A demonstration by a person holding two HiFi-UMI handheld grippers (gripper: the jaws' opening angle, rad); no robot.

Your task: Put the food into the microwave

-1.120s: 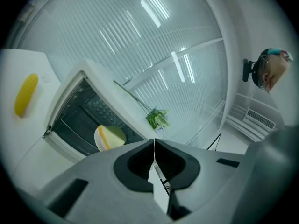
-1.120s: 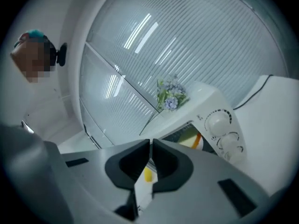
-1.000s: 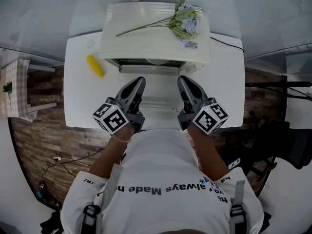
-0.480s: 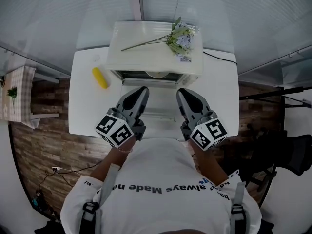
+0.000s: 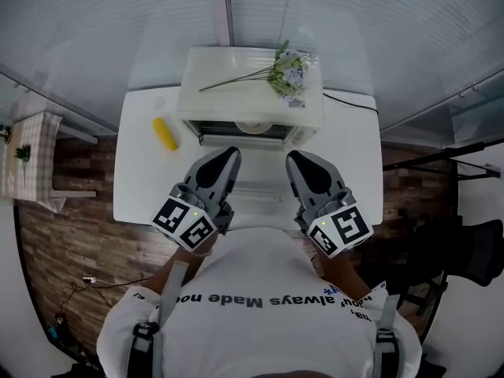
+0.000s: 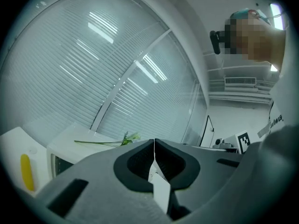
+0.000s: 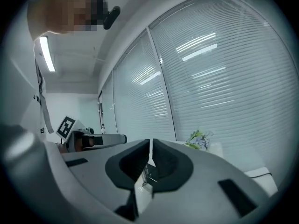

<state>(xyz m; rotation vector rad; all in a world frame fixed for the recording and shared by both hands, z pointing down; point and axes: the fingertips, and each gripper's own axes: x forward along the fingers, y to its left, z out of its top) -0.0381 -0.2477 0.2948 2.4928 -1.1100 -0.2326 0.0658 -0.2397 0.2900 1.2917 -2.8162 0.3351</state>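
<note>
At the head view's centre left, the yellow food (image 5: 164,133) lay on the white table (image 5: 138,187), just left of the microwave (image 5: 250,93). Below the microwave, the left gripper (image 5: 228,156) had its jaws pressed together on nothing. Right of it, the right gripper (image 5: 294,159) was likewise closed and empty.

The head view looks steeply down from above the person onto the white table (image 5: 350,156) and the microwave (image 5: 236,105). Each gripper view sits low, close behind its own jaws, and faces upward to the window blinds (image 6: 93,55). All three views share the flowers (image 5: 287,73) lying on the microwave
</note>
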